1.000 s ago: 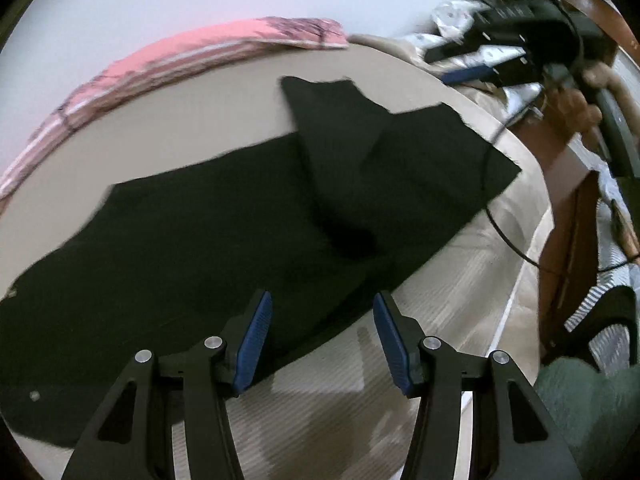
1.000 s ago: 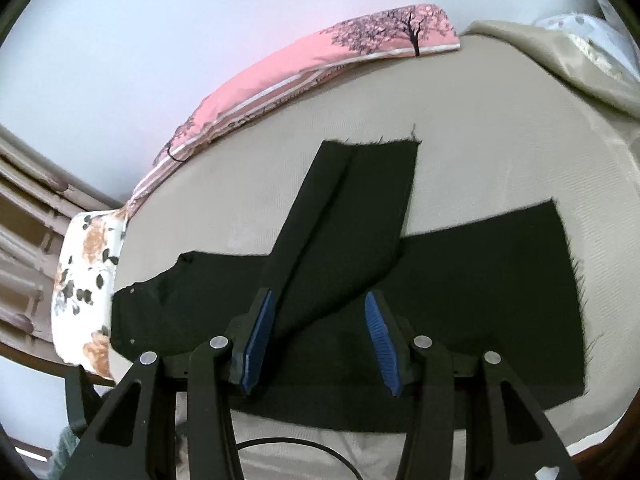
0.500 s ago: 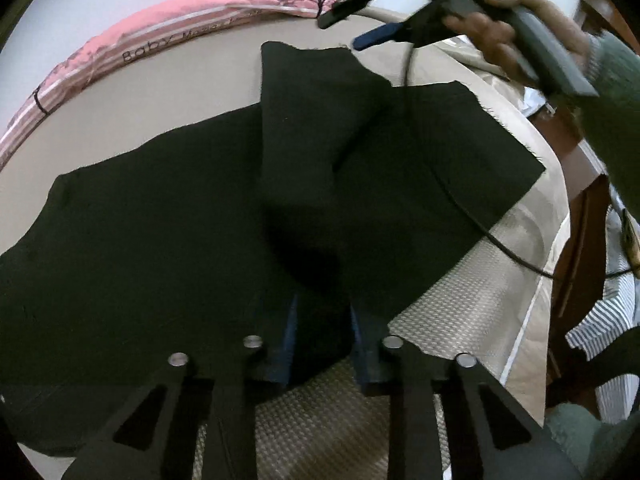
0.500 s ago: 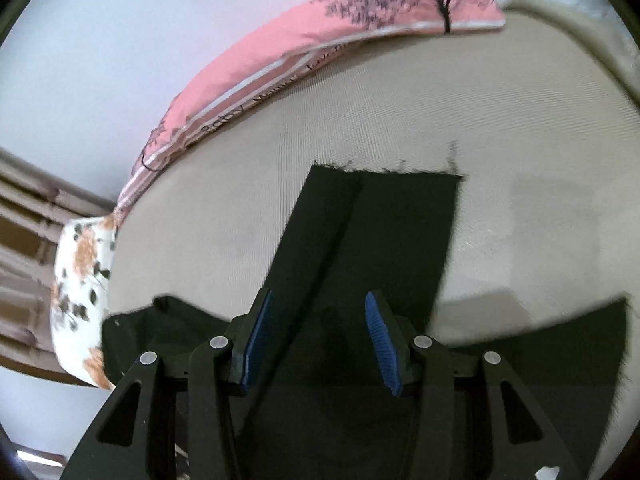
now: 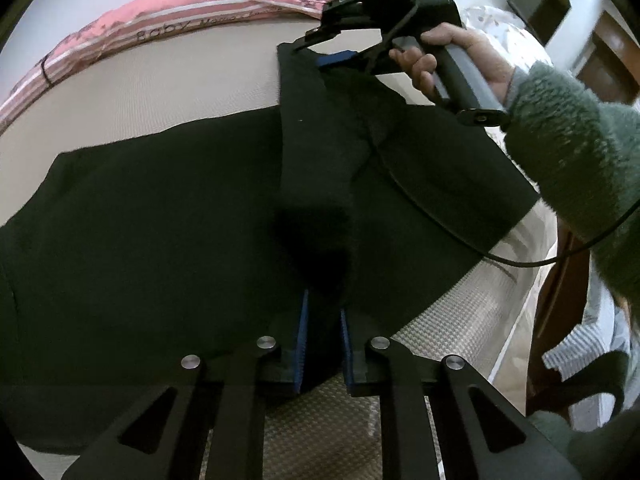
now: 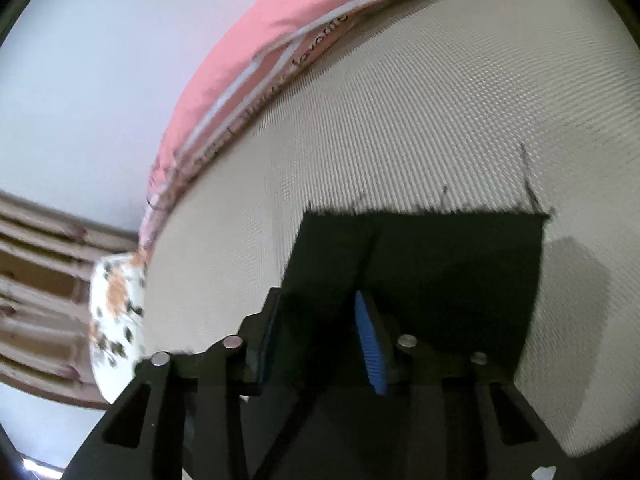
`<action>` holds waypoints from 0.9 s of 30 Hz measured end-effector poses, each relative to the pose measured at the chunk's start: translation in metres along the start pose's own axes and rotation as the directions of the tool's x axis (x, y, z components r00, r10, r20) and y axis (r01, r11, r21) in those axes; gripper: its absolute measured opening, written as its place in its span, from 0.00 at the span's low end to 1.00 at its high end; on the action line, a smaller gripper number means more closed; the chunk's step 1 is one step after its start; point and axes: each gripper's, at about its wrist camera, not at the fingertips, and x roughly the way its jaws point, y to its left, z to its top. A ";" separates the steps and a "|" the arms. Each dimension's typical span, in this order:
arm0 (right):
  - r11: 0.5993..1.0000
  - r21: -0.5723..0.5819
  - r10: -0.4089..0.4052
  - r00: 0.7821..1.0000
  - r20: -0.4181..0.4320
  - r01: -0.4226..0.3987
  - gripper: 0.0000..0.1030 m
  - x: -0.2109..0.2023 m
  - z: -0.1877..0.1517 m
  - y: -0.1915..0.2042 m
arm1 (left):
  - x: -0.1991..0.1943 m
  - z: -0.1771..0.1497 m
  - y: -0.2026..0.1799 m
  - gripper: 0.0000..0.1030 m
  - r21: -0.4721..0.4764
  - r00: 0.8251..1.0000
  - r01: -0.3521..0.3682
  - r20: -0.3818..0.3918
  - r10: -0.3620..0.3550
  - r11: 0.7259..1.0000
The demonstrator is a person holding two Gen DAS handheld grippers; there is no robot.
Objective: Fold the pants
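Black pants (image 5: 160, 220) lie spread on the beige bed (image 5: 160, 92), one leg folded up across the other toward the far side. My left gripper (image 5: 323, 320) is at the pants' near edge. Its jaws are closing, and the blue pads pinch a fold of black cloth. My right gripper (image 5: 316, 50), held by a hand (image 5: 460, 52), sits at the far hem of the folded leg. In the right wrist view that hem (image 6: 440, 280) lies between the right gripper's (image 6: 316, 312) closing jaws, with a gap still showing between the pads.
A pink bolster (image 5: 180, 20) runs along the bed's far side by the wall. A floral pillow (image 6: 116, 312) and a wooden headboard (image 6: 40, 280) are at the left. A black cable (image 5: 460, 236) trails over the pants. The bed's edge (image 5: 500, 320) is at the right, under a green fuzzy sleeve (image 5: 572, 140).
My left gripper sank onto the pants' near edge and its jaws came together on the cloth. The right gripper swung in from the right, dropped to the far leg hem and narrowed.
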 end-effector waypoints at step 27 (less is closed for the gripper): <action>0.970 0.159 -0.232 0.882 0.410 0.182 0.04 -0.250 -0.122 -0.006 | 0.010 -0.002 -0.025 0.14 0.134 0.997 -0.073 0.040 0.069 0.988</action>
